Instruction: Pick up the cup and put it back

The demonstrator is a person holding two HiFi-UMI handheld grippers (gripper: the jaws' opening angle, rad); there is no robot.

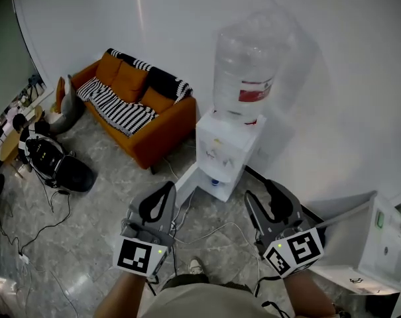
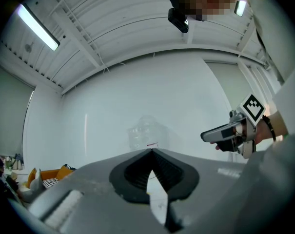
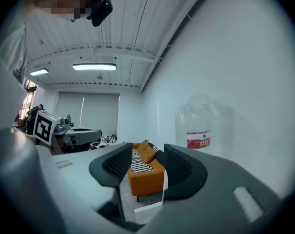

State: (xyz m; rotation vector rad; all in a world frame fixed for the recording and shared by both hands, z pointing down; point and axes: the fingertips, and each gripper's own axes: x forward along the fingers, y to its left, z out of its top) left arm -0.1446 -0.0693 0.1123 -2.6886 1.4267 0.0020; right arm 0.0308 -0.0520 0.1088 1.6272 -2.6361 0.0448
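The L gripper [image 1: 167, 189] hangs low over the floor [image 1: 107, 237] with its jaws closed tip to tip, and nothing is btw. them. The R gripper [image 1: 261, 192] is beside it at about the same height. Its jaws stand approx. half open and hold nothing; in the right gripper view only the orange sofa [image 3: 146, 172] shows through the gap.

Both grippers point toward the white water dispenser [image 1: 228, 144], which stands on the floor against the wall w/ a big clear bottle [image 1: 245, 68] on top. In the dispenser's lower niche sits a small blue thing, prob. the cup [image 1: 215, 181], but it is too small to be sure. It is well apart from both grippers. Thin cables [image 1: 213, 229] lie on the floor near the dispenser's foot.
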